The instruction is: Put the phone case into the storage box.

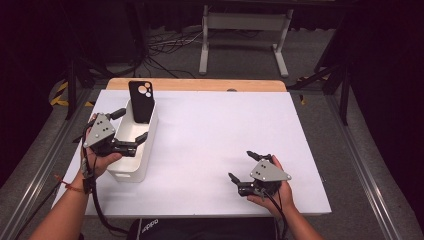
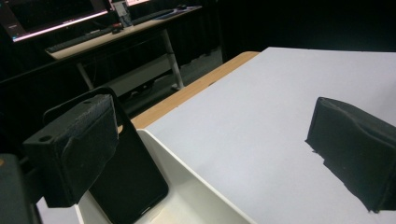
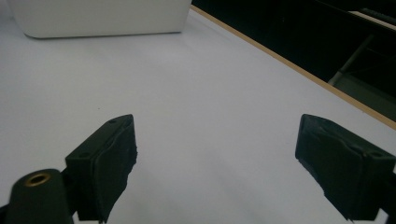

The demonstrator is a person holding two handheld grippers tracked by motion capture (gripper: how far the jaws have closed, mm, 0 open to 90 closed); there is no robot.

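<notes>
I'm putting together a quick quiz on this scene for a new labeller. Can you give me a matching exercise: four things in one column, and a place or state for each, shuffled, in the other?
Things:
1. phone case
2. white bin
3. left gripper
4. right gripper

Places or states:
A. open over the bare white table, near its right front corner
B. standing tilted at the far end of the container, its camera cutouts uppermost
C. at the table's left edge, its long side running front to back
D. open, its jaws straddling the container's wall

Pairs: 1-B, 2-C, 3-D, 4-A
</notes>
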